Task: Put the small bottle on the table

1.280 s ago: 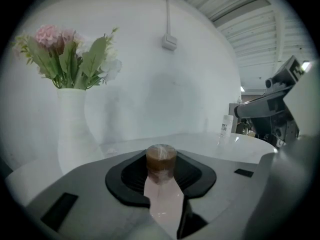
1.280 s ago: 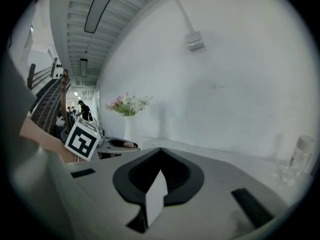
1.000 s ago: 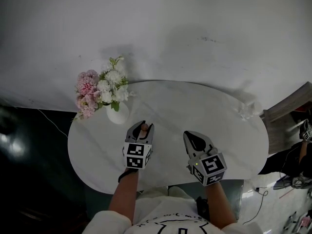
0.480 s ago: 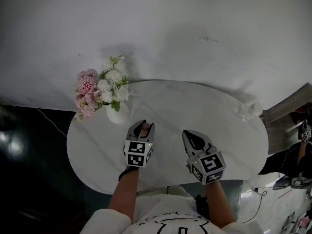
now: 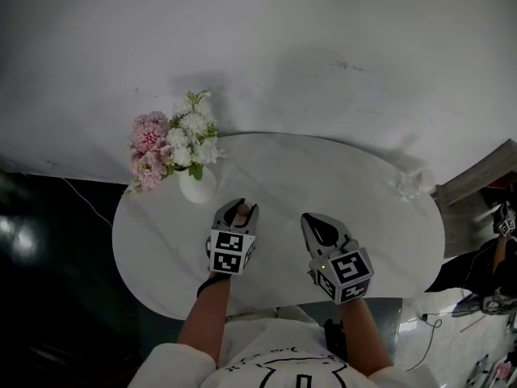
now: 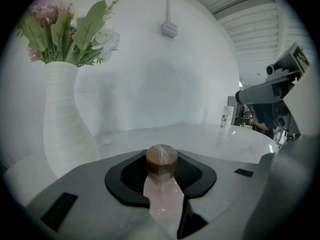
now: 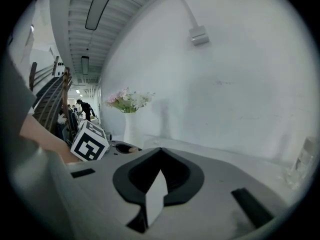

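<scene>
A small bottle with a brown cap and pale pink body sits between the dark pads of my left gripper, which is shut on it. In the head view only the bottle's cap shows, over the front middle of the white oval table. I cannot tell whether the bottle touches the tabletop. My right gripper is beside it to the right, shut, with nothing between its pads.
A white ribbed vase of pink and white flowers stands just left of and behind the left gripper. A clear plastic bottle stands near the table's far right edge. A white wall runs behind the table.
Both grippers stay almost where they were, and the left one keeps its hold on the bottle. The head view has shifted slightly.
</scene>
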`<state>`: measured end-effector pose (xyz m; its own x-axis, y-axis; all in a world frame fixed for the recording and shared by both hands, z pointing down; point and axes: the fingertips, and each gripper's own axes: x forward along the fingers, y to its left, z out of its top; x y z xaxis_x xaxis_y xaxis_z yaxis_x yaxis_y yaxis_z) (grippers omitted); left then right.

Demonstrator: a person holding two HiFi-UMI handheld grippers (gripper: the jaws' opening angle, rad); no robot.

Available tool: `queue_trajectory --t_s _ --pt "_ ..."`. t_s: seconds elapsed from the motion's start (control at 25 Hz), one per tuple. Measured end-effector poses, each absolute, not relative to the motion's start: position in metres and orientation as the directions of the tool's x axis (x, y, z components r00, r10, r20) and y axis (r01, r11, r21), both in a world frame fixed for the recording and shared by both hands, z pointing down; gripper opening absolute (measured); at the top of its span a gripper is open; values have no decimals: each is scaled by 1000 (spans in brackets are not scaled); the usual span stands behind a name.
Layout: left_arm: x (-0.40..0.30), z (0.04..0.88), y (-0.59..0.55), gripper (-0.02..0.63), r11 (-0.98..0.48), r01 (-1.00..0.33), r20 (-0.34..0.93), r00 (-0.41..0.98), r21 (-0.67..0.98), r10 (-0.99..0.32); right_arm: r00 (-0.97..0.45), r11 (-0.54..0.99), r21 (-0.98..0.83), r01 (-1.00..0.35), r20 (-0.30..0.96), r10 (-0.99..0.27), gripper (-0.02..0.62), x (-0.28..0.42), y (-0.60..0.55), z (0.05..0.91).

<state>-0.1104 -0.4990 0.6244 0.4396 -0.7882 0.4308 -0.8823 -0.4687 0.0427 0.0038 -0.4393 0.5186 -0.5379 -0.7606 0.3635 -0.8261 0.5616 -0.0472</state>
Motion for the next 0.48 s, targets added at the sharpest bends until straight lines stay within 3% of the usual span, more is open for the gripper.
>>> queue_trajectory --t_s 0.36,0.4,0.48 --pt "-111 627 -499 146 -483 -874 444 457 62 -770 -524 549 -40 -835 364 -770 -6 5 -433 513" --pt "-111 627 -500 170 -483 -873 443 462 71 -769 -521 547 -40 -836 367 -771 -6 6 -433 514" --pt "-112 625 -503 283 -482 -872 435 467 84 -770 -515 541 -39 -840 369 -774 -6 8 -432 513"
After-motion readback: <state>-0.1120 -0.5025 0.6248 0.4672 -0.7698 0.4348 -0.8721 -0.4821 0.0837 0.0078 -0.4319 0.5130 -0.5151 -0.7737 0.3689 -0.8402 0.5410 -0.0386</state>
